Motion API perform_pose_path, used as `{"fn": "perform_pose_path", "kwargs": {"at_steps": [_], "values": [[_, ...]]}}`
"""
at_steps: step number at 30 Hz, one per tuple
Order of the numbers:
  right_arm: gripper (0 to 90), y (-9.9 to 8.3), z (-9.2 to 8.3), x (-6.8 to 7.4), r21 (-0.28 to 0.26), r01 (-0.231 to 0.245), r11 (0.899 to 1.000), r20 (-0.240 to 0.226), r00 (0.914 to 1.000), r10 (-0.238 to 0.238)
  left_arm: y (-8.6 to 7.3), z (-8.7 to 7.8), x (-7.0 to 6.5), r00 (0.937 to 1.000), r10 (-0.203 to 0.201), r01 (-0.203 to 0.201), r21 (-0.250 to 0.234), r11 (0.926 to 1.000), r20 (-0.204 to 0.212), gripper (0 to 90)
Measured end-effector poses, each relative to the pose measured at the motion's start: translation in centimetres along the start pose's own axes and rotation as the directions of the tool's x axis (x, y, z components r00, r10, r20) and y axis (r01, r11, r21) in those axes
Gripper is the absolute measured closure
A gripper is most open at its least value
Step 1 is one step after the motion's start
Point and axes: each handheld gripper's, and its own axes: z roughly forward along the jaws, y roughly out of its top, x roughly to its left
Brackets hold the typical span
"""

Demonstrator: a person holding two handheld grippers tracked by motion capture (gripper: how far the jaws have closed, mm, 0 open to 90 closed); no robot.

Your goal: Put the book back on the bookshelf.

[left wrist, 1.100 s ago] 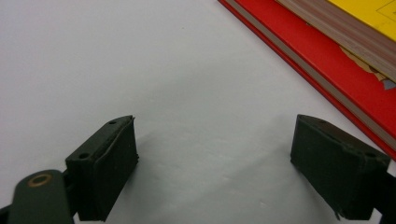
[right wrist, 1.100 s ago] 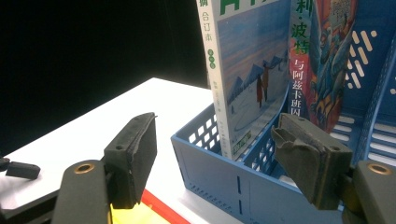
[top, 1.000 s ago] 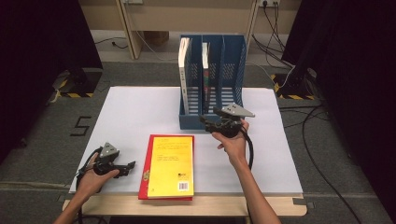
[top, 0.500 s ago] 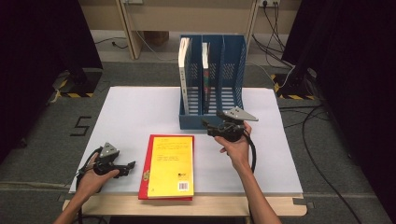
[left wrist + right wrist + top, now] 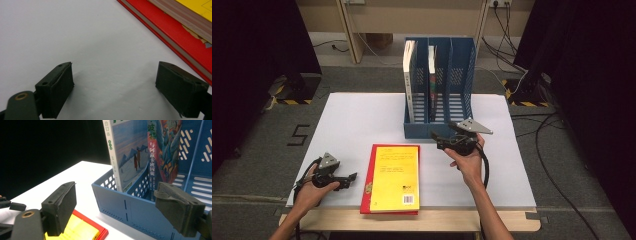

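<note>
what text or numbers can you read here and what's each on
"5": dark figure on the floor left of the table.
"波特", "与阿兹卡班囚徒": spine of the colourful book in the blue file rack.
"合订本": spine of the pale book.
Yellow book: print too small.

White rectangular table w/ pale wooden front edge, standing on grey carpet. Directly on it: blue plastic three-slot file rack at the far-middle, front wall facing the person; rack holds two upright books, one in the left slot, one in the middle slot. Near the front edge, approx. centre, a flat red-covered book lies on the top, w/ a yellow-covered paperback book stacked on it, spine to the left; red one shows along the left and front edges. Rack & stack sit apart, bare white between them.
</note>
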Motion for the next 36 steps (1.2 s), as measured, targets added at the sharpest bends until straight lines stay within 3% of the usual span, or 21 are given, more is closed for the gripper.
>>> {"fn": "perform_pose_path", "kwargs": {"at_steps": [16,23,27,36], "values": [[17.5,-2.3,-0.6,0.4,0.045,-0.034,0.998,-0.021,0.9992,0.034,0.0,-0.1,0.0,1.0000,0.004,-0.004,0.000,1.0000,0.004,14.4],[17.9,-3.1,-1.0,0.7,0.070,-0.042,0.997,-0.033,0.9985,0.044,0.1,-0.4,-0.2,0.9991,-0.007,0.007,-0.016,0.9998,0.042,14.7],[18.2,-3.5,-1.2,0.9,0.081,-0.045,0.996,-0.035,0.9982,0.048,0.3,-0.9,-0.8,0.9969,-0.026,0.029,-0.042,0.9987,0.073,14.7],[18.7,-4.7,-1.4,1.9,0.124,-0.060,0.990,-0.058,0.9960,0.068,0.7,-1.3,-3.3,0.9907,0.026,-0.021,-0.042,0.9989,0.134,14.7]]}}
